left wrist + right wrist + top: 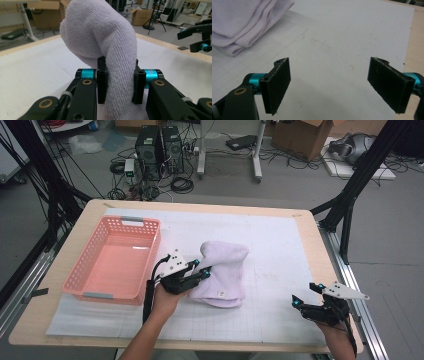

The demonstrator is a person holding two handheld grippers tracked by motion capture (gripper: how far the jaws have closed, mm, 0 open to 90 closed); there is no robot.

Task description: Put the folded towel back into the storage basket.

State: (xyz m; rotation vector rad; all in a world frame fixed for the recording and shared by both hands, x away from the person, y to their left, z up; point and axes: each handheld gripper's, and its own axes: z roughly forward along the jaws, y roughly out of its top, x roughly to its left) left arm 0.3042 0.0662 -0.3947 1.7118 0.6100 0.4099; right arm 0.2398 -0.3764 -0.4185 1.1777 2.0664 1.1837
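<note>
A folded lilac towel [226, 270] lies in the middle of the white gridded mat [280, 245], its near-left part lifted into a hump. My left gripper [202, 269] comes in from the towel's left side and is shut on a thick fold of it. In the left gripper view the towel [110, 37] rises between the two pads [101, 86], which press on it from both sides. My right gripper [305, 295] rests low at the mat's front right corner, well apart from the towel. Its jaws stand wide open [339, 85] over bare mat, with the towel's layered edge [237, 25] far off to the upper left.
A pink perforated basket [75, 270] stands at the left of the table with nothing in it, close beside my left hand. The wooden table edge [320, 240] runs just right of the mat. Computers, cables and boxes sit on the floor beyond.
</note>
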